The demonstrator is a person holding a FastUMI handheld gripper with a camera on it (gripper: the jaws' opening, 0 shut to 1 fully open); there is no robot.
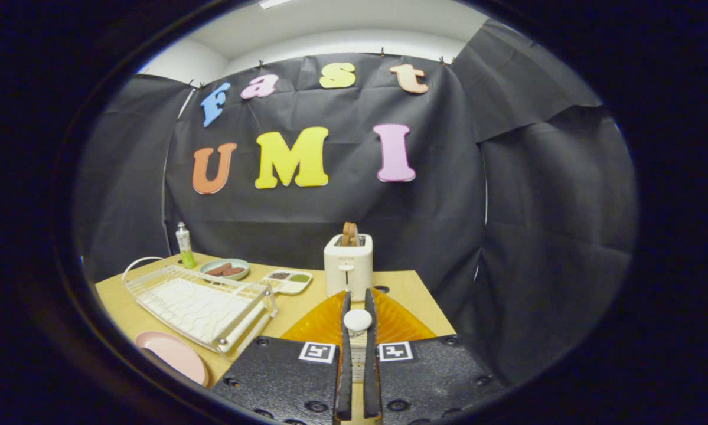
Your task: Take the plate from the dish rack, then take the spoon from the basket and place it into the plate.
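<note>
Spoon (357, 320), its white bowl pinched between the claw (357, 307) fingers, hangs above the worktop (401, 283). Pink plate (173, 355) lies left, just before the dish rack (203, 307). Swing left, keep level, lower gently, release over its middle.

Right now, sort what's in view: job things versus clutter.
Job: pink plate on the table; white dish rack; white spoon between the claw's fingers; orange basket.
Clutter: toaster, green dish, divided tray, bottle.
</note>
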